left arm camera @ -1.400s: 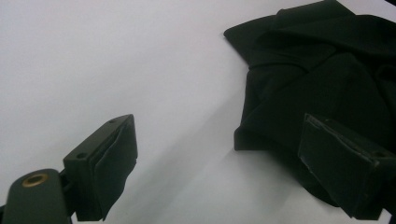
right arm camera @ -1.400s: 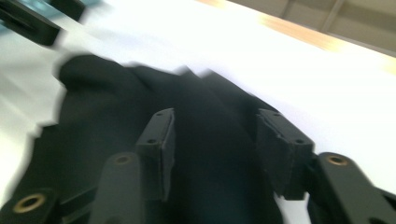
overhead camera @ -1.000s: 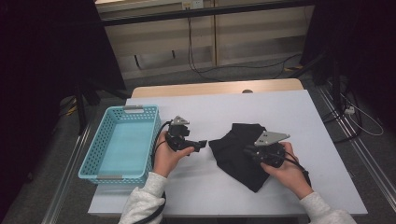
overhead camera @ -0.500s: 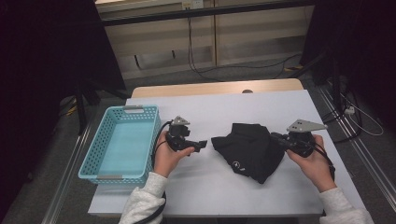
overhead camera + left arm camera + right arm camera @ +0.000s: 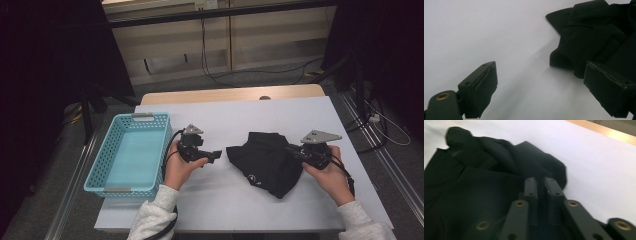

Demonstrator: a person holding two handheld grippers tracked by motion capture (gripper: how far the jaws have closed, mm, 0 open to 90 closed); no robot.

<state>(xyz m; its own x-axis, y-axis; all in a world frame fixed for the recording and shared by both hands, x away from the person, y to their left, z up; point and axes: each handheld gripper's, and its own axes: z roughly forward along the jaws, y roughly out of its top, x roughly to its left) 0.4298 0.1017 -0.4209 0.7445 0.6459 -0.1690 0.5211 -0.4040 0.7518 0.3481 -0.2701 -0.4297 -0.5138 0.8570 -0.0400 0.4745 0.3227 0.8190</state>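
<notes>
The black garment (image 5: 265,162) lies crumpled on the white table (image 5: 260,117), right of centre and toward the near edge, with a small white mark visible on its near fold. The right gripper (image 5: 295,151) is held in the person's right hand (image 5: 330,175) at the garment's right edge; in the right gripper view its jaws stand pressed together with only a thin slit between them, closed on a fold of the black fabric (image 5: 486,195). The grey three-cornered plate sits on top of this gripper, and its cable trails back along the wrist. The left gripper (image 5: 216,155) is held in the person's left hand (image 5: 179,167) to the left of the garment, near it but not touching. In the left gripper view its jaws stand wide apart with bare table surface between them, and the garment's left edge (image 5: 584,42) lies just beyond the right-hand jaw. A light blue plastic basket (image 5: 100,172) stands at the left edge of the table, just beside the left hand. Both sleeves (image 5: 150,220) are white and enter from the near side. Beyond the far edge of the table a wooden strip (image 5: 230,94) is visible.
</notes>
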